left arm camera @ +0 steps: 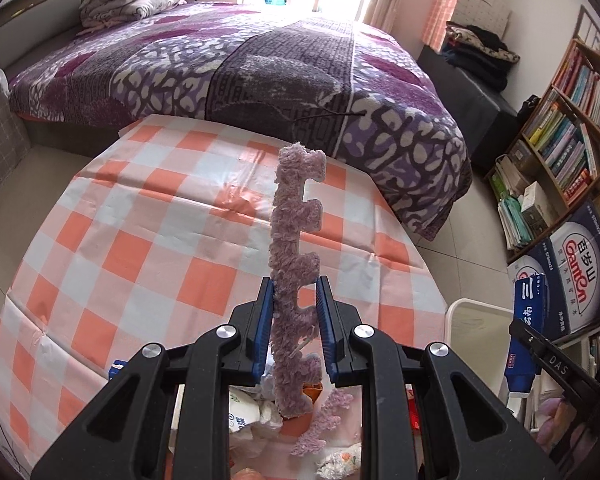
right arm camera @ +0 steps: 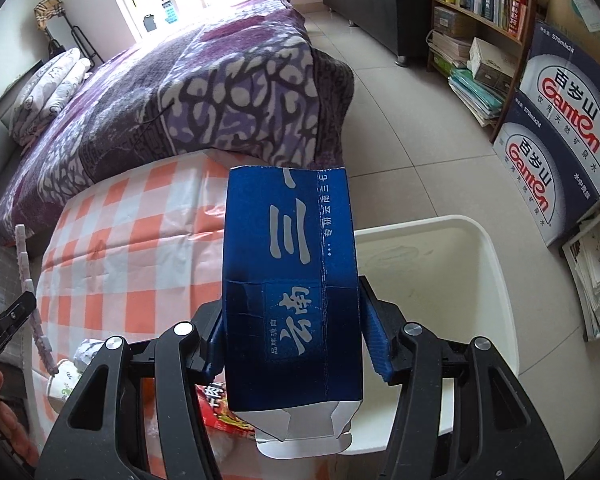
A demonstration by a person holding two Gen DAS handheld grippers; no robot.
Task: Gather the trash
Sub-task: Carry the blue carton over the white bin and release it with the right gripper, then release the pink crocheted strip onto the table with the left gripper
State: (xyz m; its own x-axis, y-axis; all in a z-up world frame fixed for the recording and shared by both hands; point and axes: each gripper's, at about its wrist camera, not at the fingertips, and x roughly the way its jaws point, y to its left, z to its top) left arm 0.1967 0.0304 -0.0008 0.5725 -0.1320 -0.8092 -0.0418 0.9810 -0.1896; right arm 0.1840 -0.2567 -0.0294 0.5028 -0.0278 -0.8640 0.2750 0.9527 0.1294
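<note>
The left gripper (left arm camera: pixel 296 328) has its jaws closed narrowly on a fuzzy purple foam strip (left arm camera: pixel 296 240), pinched low on its length so the notched piece stands upright through the middle of the left wrist frame, lifted clear of the checkered table (left arm camera: pixel 140 220). Holding it near one end probably keeps the long part in sight and free to drop.

The right gripper (right arm camera: pixel 292 340) has its jaws set wide apart and clamped across the sides of a blue carton (right arm camera: pixel 292 280), which fills the centre of the right wrist frame with its open white flaps toward the bottom edge. Just right of and behind the carton sits the white bin (right arm camera: pixel 460 264), seemingly empty, so the carton looks held near the rim ready for release.

More trash lies at the bottom of both frames: a red wrapper (right arm camera: pixel 224 416), a paper cup (right arm camera: pixel 66 384) and another purple scrap (left arm camera: pixel 324 424), apparently not yet collected.
</note>
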